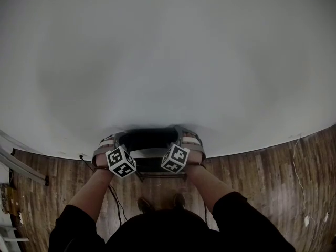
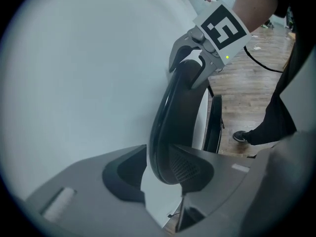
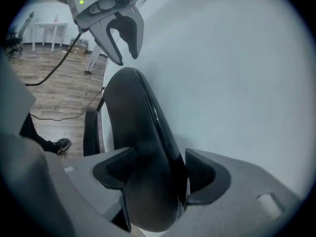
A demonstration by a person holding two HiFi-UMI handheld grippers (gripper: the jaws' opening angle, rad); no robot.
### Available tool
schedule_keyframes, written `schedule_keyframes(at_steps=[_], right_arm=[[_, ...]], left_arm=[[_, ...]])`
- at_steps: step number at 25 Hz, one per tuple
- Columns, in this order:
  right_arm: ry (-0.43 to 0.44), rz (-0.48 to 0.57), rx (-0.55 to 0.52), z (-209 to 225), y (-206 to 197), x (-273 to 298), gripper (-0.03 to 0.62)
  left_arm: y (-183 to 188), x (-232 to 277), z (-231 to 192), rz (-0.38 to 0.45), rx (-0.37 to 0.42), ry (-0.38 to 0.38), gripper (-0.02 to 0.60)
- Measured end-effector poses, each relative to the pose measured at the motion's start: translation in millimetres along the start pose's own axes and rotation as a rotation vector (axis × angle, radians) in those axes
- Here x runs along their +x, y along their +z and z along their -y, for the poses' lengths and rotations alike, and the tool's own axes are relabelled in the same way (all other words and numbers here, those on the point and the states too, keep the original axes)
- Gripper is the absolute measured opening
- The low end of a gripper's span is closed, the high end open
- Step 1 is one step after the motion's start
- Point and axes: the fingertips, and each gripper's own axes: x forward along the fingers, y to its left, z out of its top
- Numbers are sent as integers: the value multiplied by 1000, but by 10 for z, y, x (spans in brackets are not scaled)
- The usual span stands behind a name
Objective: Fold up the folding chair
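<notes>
Only the black top rim of the chair (image 1: 149,139) shows, close to a white wall (image 1: 168,51); its seat and legs are hidden. The right gripper (image 3: 153,177) is clamped on the rim. The left gripper (image 2: 158,174) straddles it, seemingly loose, with one pad off. Both arms (image 1: 86,196) reach forward, with the grippers tilted down, side by side.

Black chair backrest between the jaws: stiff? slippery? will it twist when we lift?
Probably slippery: the backrest rim looks glossy and rounded where the right gripper clamps it. Likely stiff: it holds one smooth curve from gripper to gripper. The left gripper shows a gap beside one pad, so the backrest may twist if lifted now.
</notes>
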Motion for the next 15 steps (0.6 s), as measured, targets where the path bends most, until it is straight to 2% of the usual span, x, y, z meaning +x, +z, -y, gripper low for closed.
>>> schedule_keyframes(at_steps=[15], right_arm=[[-109,-38,-35,107,-35,96,313]], left_arm=[[-118,-131,11,-23,-37,15,110]])
